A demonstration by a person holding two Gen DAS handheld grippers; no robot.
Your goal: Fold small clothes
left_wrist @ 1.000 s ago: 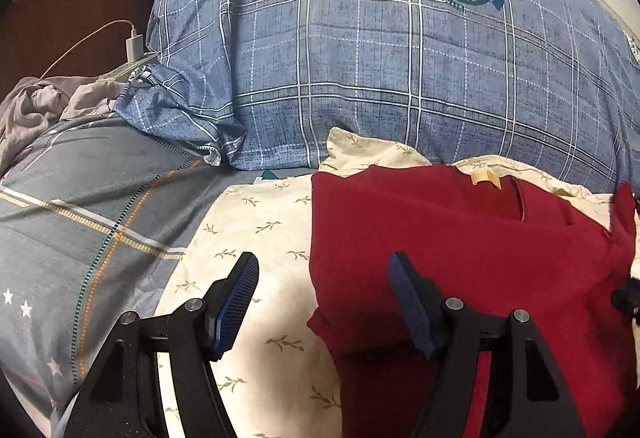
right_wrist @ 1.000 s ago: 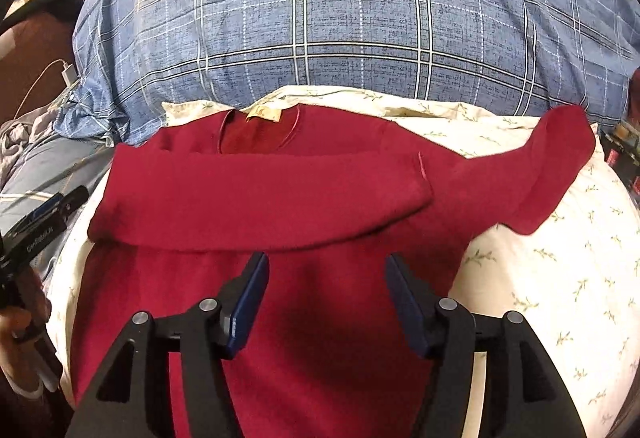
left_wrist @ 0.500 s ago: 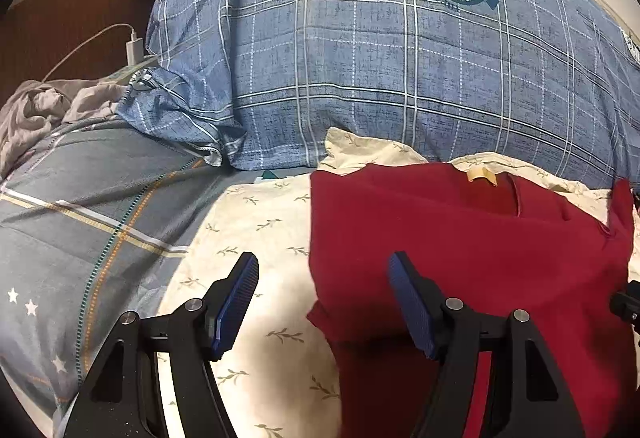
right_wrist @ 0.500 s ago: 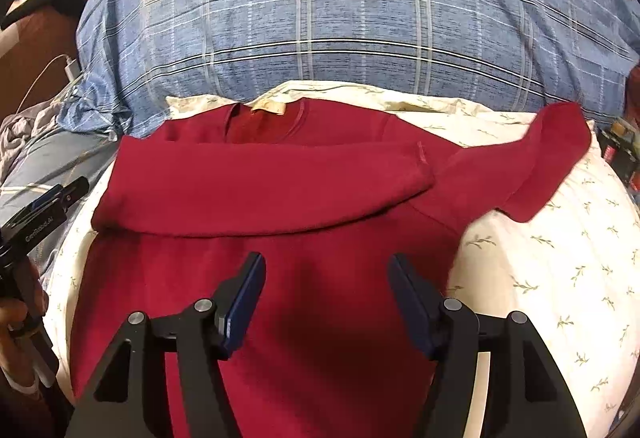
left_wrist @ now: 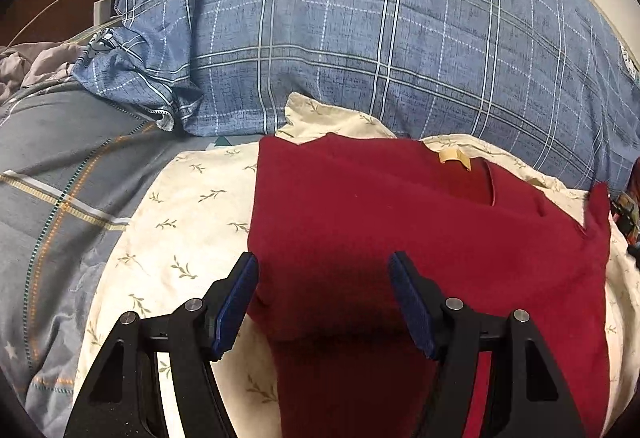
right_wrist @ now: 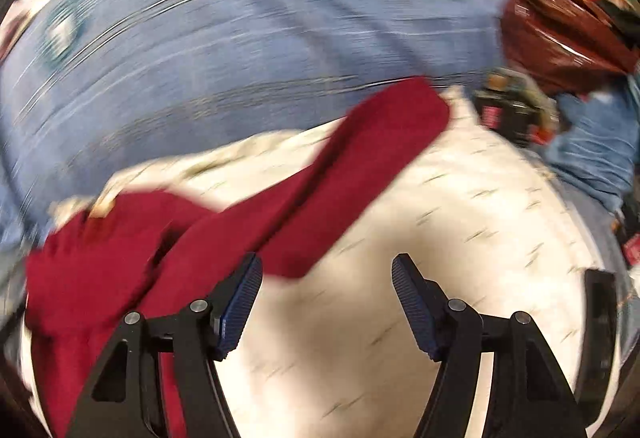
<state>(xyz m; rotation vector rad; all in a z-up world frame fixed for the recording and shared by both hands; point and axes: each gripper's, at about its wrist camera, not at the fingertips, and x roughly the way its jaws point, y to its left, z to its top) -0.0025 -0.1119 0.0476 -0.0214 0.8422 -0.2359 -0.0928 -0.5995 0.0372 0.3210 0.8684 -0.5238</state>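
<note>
Bed (left_wrist: 180,222), plaid duvet behind. I hold both tools released, right tool (right_wrist: 326,302) just widened, empty. Risk: snagging outstretched sleeve (right_wrist: 360,158) disturbs red top (left_wrist: 400,230).

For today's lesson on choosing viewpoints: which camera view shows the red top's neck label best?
The left wrist view: the tan neck label sits sharp at the red top collar. The right wrist view is motion-blurred; there it is only a pale smear.

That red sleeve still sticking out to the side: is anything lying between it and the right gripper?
Nothing visible does. The outstretched sleeve lies on bare floral sheet, and the open right gripper hangs just beside its lower edge, empty.
</note>
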